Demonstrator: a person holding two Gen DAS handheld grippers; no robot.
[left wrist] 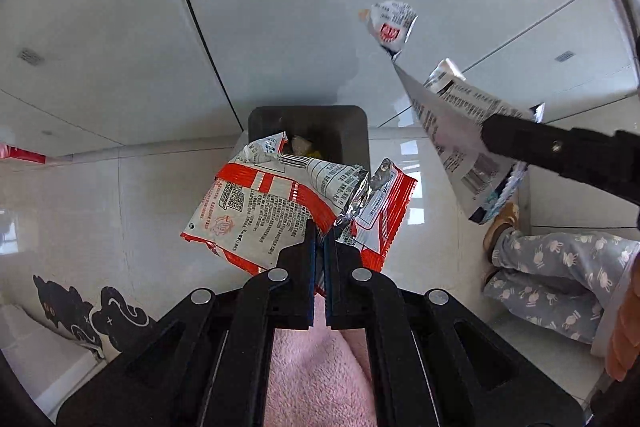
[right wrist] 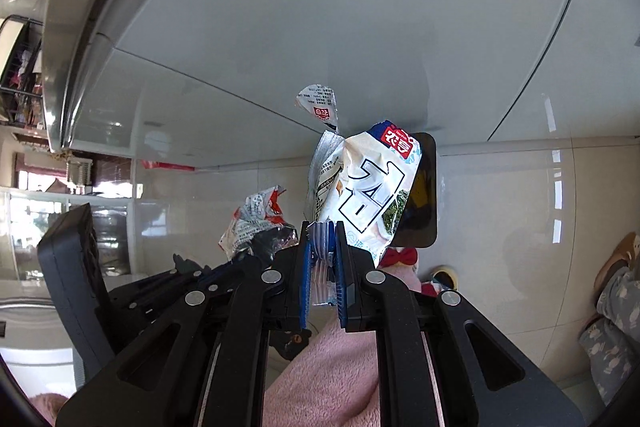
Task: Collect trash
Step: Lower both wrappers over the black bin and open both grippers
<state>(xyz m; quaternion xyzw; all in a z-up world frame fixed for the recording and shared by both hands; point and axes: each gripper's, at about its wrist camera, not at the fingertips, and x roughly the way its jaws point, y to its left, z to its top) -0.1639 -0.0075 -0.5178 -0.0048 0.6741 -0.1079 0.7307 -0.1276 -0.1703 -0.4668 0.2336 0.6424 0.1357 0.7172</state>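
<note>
Low in the left wrist view, a black cat-shaped figure (left wrist: 86, 311) is seen at the lower left on the pale tiled floor (left wrist: 100, 195). Toward the centre, the left gripper (left wrist: 319, 239) is shown with its blue-padded fingers (left wrist: 310, 267) pressed together on a crumpled red-and-white wrapper (left wrist: 276, 203), which is held just in front of and partly over a dark bin (left wrist: 352, 131); some scraps can be made out inside the bin. Below the gripper, a pink fleece sleeve (left wrist: 316, 379) is visible. At the upper right, a white-and-blue snack bag (left wrist: 452, 131) is pinched by the right gripper (left wrist: 492, 137), seen side-on as a black bar entering from the right edge. Patterned pyjama trousers (left wrist: 556, 275) fill the lower right.

In the right wrist view, the left gripper (right wrist: 256, 247) is seen at centre left, with the red-and-white wrapper (right wrist: 256, 219) caught at its tip. At the centre, the right gripper (right wrist: 322, 239) is closed on the bottom edge of the white-and-blue snack bag (right wrist: 368, 187), its fingers (right wrist: 306, 275) held slightly apart by the crinkled seam between them. The bag stands upright before the dark bin (right wrist: 424, 195), whose opening is partly hidden behind it. The pink fleece sleeve (right wrist: 328, 379) lies beneath, and the patterned pyjama trousers (right wrist: 616, 331) appear at the lower right edge
</note>
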